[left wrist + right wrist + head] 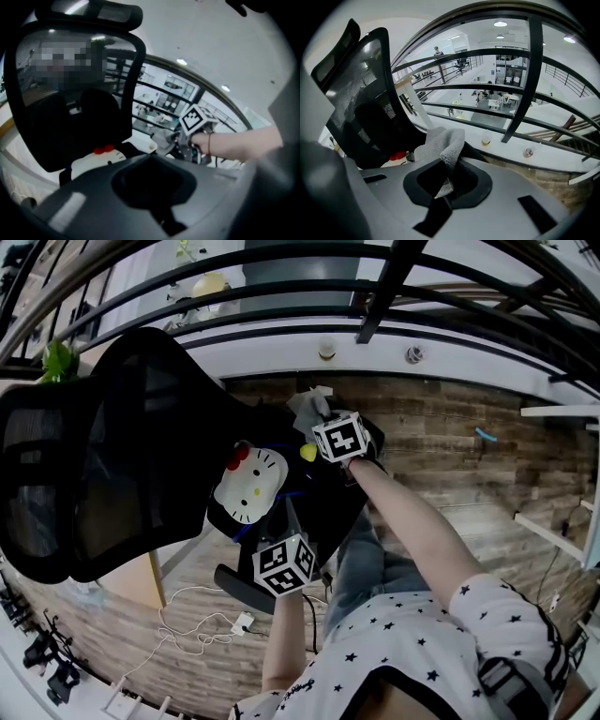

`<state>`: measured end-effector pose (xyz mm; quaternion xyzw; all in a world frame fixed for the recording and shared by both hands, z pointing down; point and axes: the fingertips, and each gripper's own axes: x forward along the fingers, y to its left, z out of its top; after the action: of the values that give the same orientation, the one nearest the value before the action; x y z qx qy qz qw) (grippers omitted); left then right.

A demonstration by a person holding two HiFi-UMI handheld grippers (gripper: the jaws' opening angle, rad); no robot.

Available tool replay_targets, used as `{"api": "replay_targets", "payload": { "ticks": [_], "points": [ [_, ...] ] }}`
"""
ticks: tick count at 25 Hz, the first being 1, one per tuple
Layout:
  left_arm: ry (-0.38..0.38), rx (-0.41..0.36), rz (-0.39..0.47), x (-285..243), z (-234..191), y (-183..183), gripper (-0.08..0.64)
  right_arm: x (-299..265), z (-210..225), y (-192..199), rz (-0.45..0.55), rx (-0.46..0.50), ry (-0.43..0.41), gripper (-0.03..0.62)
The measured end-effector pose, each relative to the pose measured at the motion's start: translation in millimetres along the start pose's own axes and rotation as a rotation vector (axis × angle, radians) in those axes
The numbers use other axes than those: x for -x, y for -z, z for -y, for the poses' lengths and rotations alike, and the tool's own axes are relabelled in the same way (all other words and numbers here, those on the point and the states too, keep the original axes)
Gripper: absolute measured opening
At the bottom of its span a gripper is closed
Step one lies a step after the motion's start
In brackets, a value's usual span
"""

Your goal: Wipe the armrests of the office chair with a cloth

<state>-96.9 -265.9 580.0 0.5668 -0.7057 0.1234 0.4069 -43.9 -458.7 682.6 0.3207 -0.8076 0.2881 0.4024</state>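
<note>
The black mesh office chair [103,456] fills the left of the head view, and its backrest [70,122] [365,112] shows in both gripper views. My right gripper [321,420] [449,182] is shut on a grey cloth [307,407] [443,147], which bunches up at the chair's far side. The far armrest is mostly hidden under cloth and gripper. My left gripper [284,545] [152,187] sits just above the near armrest [239,585]. Its jaws look shut, with nothing seen between them.
A white cat-face cushion [248,486] [93,161] lies on the seat. A black curved railing [375,287] [529,79] runs behind the chair above a white ledge. A white cable and plug [239,622] lie on the wooden floor [469,456].
</note>
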Motion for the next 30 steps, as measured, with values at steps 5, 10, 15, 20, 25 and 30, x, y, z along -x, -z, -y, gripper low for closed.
{"api": "replay_targets", "payload": {
  "ticks": [5,10,15,20,25,30],
  "points": [
    [0.007,-0.011,0.002,4,4,3,0.006,7,8,9,0.001,-0.005,0.014,0.032],
    [0.008,-0.014,0.0,8,4,7,0.006,13,14,20,-0.005,-0.009,0.026,0.032],
    [0.016,-0.02,0.0,8,9,8,0.006,20,22,29,-0.008,-0.017,0.032,0.033],
    [0.034,-0.033,0.001,8,21,10,0.006,29,32,39,0.001,-0.012,0.043,0.033],
    [0.048,-0.047,-0.004,10,29,15,0.006,39,42,53,-0.005,-0.019,0.053,0.034],
    [0.059,-0.057,-0.003,13,36,19,0.006,48,51,65,-0.006,-0.018,0.066,0.034]
  ]
}}
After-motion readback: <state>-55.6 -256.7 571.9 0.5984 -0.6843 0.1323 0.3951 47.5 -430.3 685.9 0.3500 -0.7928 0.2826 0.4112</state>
